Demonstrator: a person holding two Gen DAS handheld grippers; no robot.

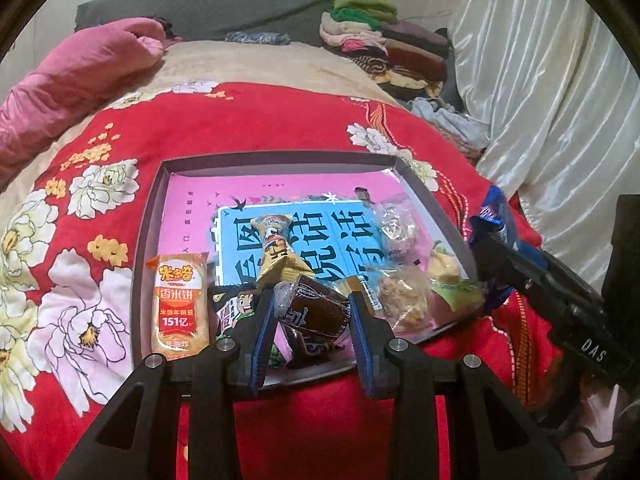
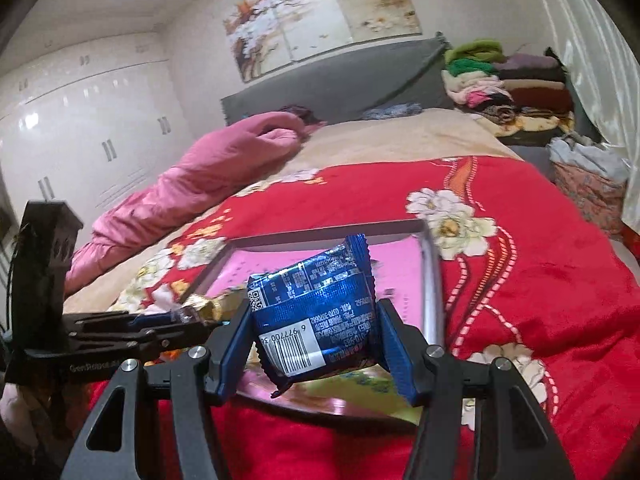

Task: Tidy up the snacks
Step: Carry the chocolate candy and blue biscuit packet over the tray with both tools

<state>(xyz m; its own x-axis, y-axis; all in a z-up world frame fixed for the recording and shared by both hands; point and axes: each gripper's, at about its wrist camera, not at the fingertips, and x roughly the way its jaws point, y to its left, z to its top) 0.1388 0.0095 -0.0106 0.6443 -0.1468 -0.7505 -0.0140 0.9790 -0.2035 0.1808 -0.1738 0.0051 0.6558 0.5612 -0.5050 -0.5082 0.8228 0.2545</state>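
On the red floral bedspread [image 1: 248, 128] lies a shallow tray [image 1: 150, 216] of snacks, over whose near edge the left gripper [image 1: 314, 308] clasps a brown packet [image 1: 316, 312] and the right gripper [image 2: 316, 328] a blue packet [image 2: 316, 304].

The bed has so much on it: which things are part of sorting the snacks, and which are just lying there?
Part of the job:
- shallow box
- brown snack in left gripper
- blue packet in right gripper
- orange rice-cracker pack

Just lying about:
- pink quilt
- folded clothes
- red floral blanket
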